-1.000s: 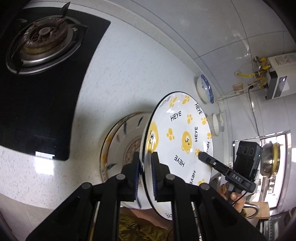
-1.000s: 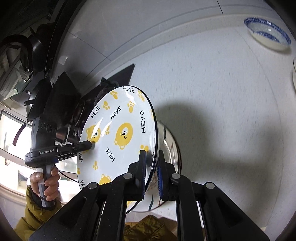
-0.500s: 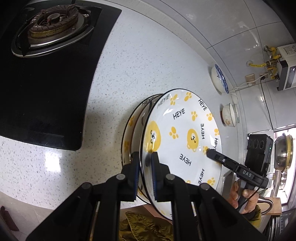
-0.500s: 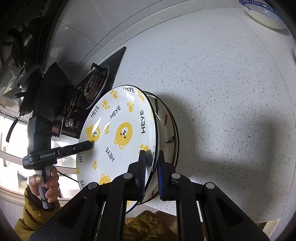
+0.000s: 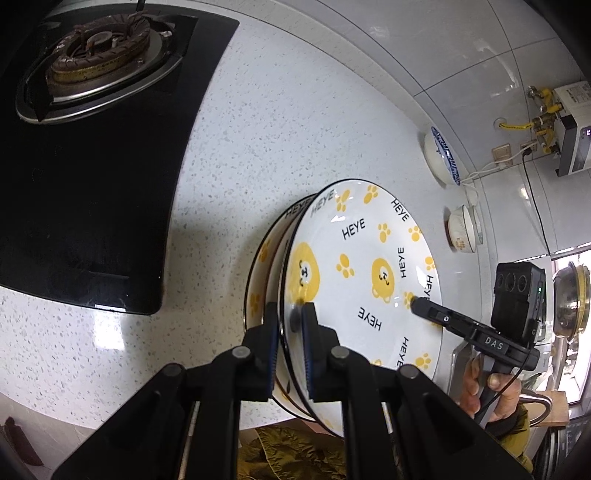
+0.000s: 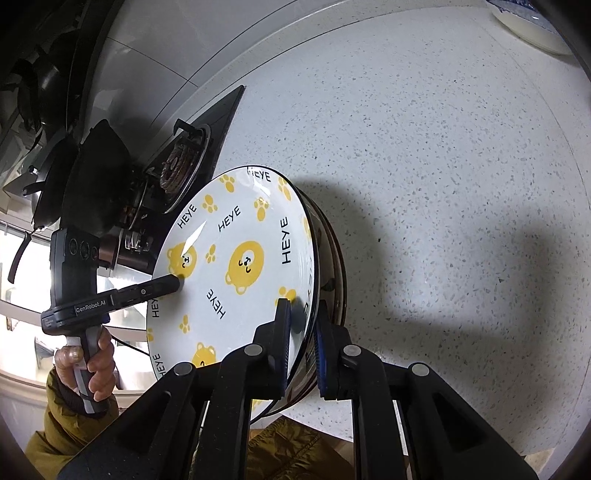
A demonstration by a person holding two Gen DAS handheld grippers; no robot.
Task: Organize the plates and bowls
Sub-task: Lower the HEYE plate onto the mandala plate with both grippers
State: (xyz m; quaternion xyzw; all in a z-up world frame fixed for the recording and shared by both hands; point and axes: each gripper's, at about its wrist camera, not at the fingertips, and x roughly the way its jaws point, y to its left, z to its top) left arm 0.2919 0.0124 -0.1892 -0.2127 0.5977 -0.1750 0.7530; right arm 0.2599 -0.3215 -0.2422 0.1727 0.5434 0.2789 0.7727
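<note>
A white plate (image 5: 369,236) (image 6: 236,229) printed with yellow bears, paws and "HEYE" is tilted just over a stack of plates (image 5: 264,254) (image 6: 334,258) on the speckled counter. My left gripper (image 5: 290,314) is shut on its near rim. My right gripper (image 6: 302,314) is shut on the opposite rim. In each wrist view the other gripper shows across the plate: the right gripper (image 5: 415,304) and the left gripper (image 6: 175,283). I cannot tell whether the held plate touches the stack.
A black cooktop with a gas burner (image 5: 92,66) (image 6: 181,166) lies left of the stack. A blue-rimmed bowl (image 5: 441,155) (image 6: 528,22) and a small patterned bowl (image 5: 460,232) stand near the tiled wall. Dark pans (image 6: 92,184) sit on the stove. The counter edge runs just below the stack.
Both grippers sank with the bear plate, bringing it down close over the stack, which it now mostly covers. Both grips stayed shut.
</note>
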